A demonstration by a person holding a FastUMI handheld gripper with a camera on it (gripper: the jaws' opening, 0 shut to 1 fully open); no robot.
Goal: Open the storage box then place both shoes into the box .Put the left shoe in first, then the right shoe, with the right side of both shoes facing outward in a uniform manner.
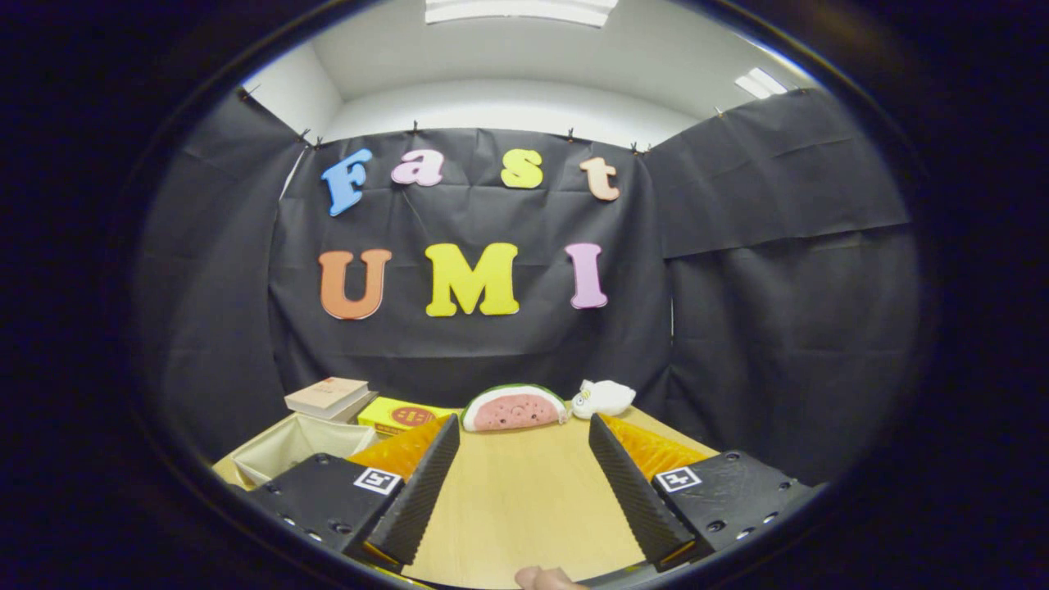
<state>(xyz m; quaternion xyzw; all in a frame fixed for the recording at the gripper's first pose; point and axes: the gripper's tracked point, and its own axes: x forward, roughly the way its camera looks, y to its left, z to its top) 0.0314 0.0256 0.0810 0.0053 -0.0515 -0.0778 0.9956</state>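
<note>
- My gripper: I am holding the fingers wide apart, gripping nothing, over bare wooden table.
- Storage box: sitting left of my left finger; cream fabric walls, top already looking open. I am judging it light and soft-sided, best taken by the rim.
- Shoes: I am not spotting any.
- Beyond the box: books, yellow carton.
- Right of the carton: a watermelon-slice plush, a white plush toy, both soft.

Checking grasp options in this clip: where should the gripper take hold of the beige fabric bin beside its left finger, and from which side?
Judging from its open top, grip the fabric bin by its thin near rim, coming down from above. The gripper is open, fingers spread over bare table, bin left of them.
</note>
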